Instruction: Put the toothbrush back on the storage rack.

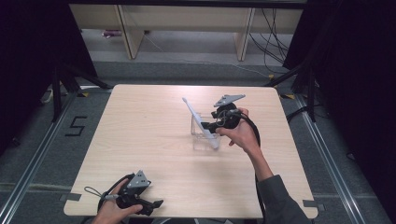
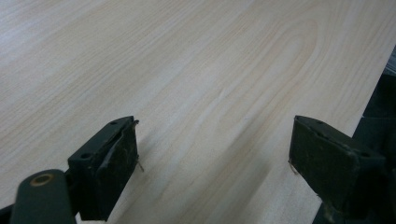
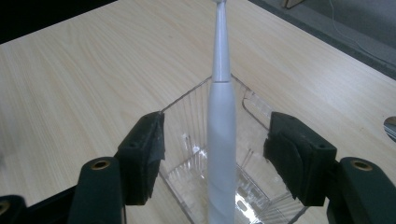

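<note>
A: Where do we see the toothbrush (image 1: 201,122)?

B: We see it standing in the clear plastic box (image 1: 204,136) a little right of the middle of the table (image 1: 149,140). Its lower end sits inside the box, and it leans up and away toward the far left, head uppermost.

A: And our right gripper (image 1: 211,125)?

B: It is at the box, held in the right hand (image 1: 240,133). In the right gripper view the white toothbrush (image 3: 220,135) rises straight up between the two black jaws, and we see a gap on either side of it. The jaws are spread apart and pinch nothing. They straddle the near rim of the box (image 3: 187,107), one on each side.

A: Do the jaws touch the box?

B: We cannot tell; they sit very close to its walls.

A: What of the left gripper (image 1: 156,204)?

B: It is well apart from the box, at the near left corner of the table, in the left hand (image 1: 112,210). In the left gripper view its jaws stand wide apart over bare wood (image 2: 196,70), with nothing between them.
</note>
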